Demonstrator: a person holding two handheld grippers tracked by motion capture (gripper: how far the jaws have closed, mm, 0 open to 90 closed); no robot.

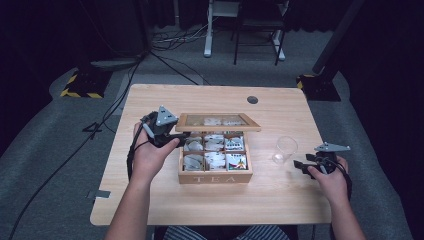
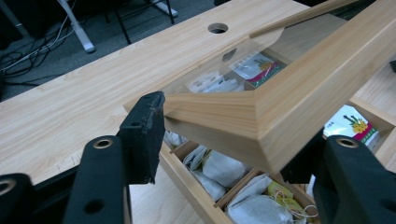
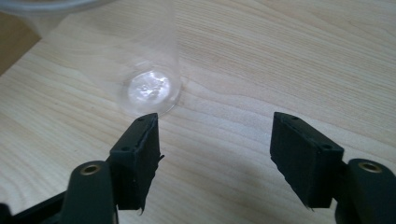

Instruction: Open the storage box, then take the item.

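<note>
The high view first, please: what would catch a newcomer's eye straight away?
The wooden tea box at mid-table, its compartments full of tea bags, stands out. The left gripper clamps a corner of its glass-paned lid, holding it raised. To the right stands a clear plastic cup, with the open right gripper beside it.

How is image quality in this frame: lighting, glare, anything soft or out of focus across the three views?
High view: table evenly lit, surrounding room dark, overall low detail. Left gripper view: lid corner sharp, its clear pane slightly hazy over the tea bags; left gripper jaws at the bottom edge soft. Right gripper view: wood grain crisp, bright glare spot on the clear cup base, cup walls nearly invisible, right gripper casting soft shadows.
</note>
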